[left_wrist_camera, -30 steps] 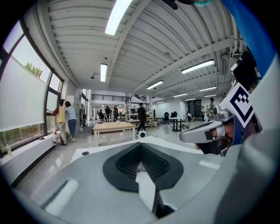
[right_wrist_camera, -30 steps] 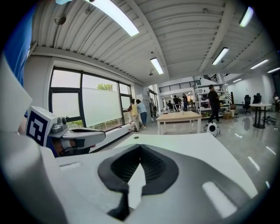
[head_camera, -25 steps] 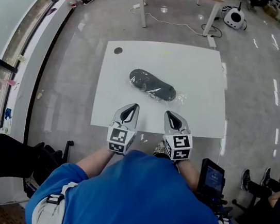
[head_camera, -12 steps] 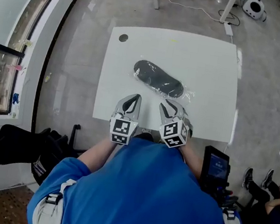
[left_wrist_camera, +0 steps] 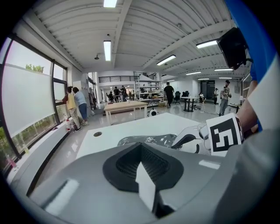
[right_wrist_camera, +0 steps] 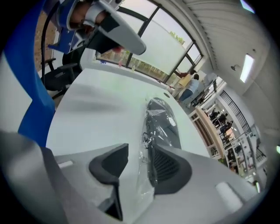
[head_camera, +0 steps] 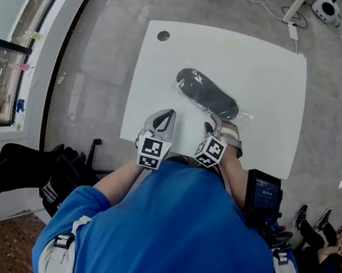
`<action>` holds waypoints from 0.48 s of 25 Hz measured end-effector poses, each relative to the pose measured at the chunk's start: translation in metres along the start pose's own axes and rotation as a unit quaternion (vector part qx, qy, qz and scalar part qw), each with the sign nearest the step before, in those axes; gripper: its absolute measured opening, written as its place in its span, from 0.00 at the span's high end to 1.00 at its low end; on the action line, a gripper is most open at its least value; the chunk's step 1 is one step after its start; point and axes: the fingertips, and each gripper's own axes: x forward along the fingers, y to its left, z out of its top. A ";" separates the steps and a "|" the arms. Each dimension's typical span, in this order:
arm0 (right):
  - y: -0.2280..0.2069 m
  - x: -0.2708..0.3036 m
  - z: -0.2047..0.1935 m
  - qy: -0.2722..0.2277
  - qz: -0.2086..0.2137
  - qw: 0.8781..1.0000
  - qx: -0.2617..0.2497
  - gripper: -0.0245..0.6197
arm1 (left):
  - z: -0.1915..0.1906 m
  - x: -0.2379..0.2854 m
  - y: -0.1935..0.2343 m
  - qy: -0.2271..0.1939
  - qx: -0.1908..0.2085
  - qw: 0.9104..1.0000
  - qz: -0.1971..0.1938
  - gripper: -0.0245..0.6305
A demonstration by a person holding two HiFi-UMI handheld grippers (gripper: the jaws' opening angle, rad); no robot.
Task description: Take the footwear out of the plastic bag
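The right gripper point(head_camera: 214, 117) stands wide open and its jaws have just been opening. It is rolled onto its side over the table's point(head_camera: 170, 56) near half, tips at the near end of the bag point(head_camera: 243, 117). In the right gripper view point(right_wrist_camera: 138, 151) the loose clear plastic point(right_wrist_camera: 144, 175) runs up between the two pads and lies close along the right one, but neither pad clamps it. The dark shoe point(right_wrist_camera: 164, 124) sits just beyond the tips, sealed inside. The left gripper point(head_camera: 169, 113) is shut tight on nothing – its own view shows the jaws point(left_wrist_camera: 141, 151) meeting – and it hovers over the table's near edge, clear of the bag. The shoe point(head_camera: 206, 93) lies slantwise at the table's middle, wrapped.

A second ago both grippers hung side by side at the table's near edge, both closed and the right one upright. Since then the right one has dropped, rolled and pushed in to the bag; the left has eased forward a little. The shoe and bag lie where they did.
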 end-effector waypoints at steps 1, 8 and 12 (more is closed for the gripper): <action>0.002 0.004 -0.002 0.009 -0.001 1.000 -0.012 0.71 | -0.002 0.001 0.003 0.002 0.001 1.000 -0.001 0.95; -0.013 -0.019 -0.022 0.030 -0.022 0.999 -0.039 0.94 | 0.004 0.019 0.010 0.013 0.012 1.000 -0.025 0.95; -0.021 -0.026 -0.057 0.044 -0.027 0.998 -0.018 0.94 | 0.009 0.044 -0.006 0.014 0.029 0.998 -0.052 0.95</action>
